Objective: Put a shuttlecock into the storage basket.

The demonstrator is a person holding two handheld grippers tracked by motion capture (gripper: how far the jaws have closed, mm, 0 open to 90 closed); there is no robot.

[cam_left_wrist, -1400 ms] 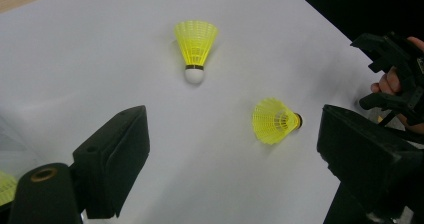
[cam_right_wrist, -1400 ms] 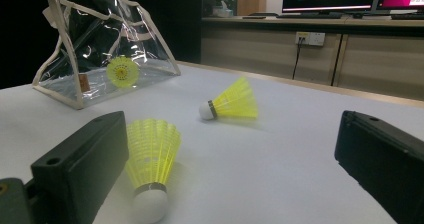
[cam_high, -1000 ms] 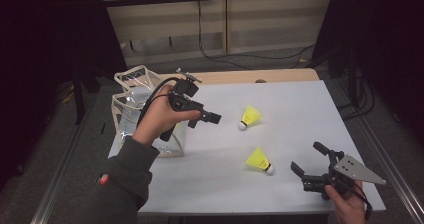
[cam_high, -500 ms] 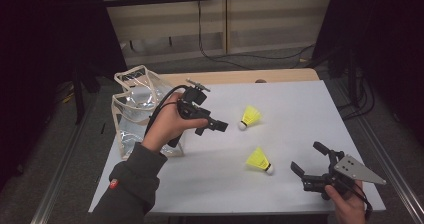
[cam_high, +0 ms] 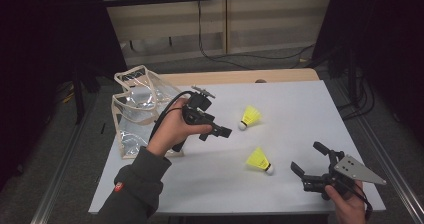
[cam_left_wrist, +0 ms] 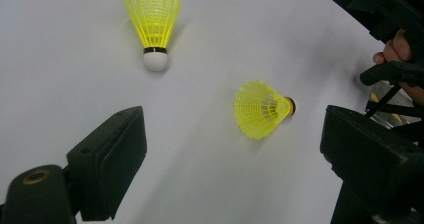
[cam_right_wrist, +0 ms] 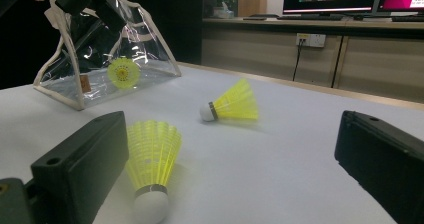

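Shuttlecocks, 2 of them, lie loose on the white bench (cam_high: 310,109), and a 3rd (cam_right_wrist: 123,72) already sits inside the clear pouch (cam_high: 137,114) just behind the left claw (cam_high: 216,132). That claw hovers above the bench with its jaws spread wide and nothing between them. The far shuttlecock (cam_high: 249,118) lies just ahead of it, cork tip towards the claw; the near shuttlecock (cam_high: 260,161) lies ahead and lower, between the 2 claws. The right claw (cam_high: 309,160) is also spread and empty, low at the bench edge, with the near shuttlecock just beyond its left jaw.

Each shuttlecock looks very light, so it will likely skid or roll when nudged. The yellow mesh skirt seems springy and crushable; the rounded white cork is firm but smooth. The safest hold is probably at the dark band where skirt meets cork, closing gently.
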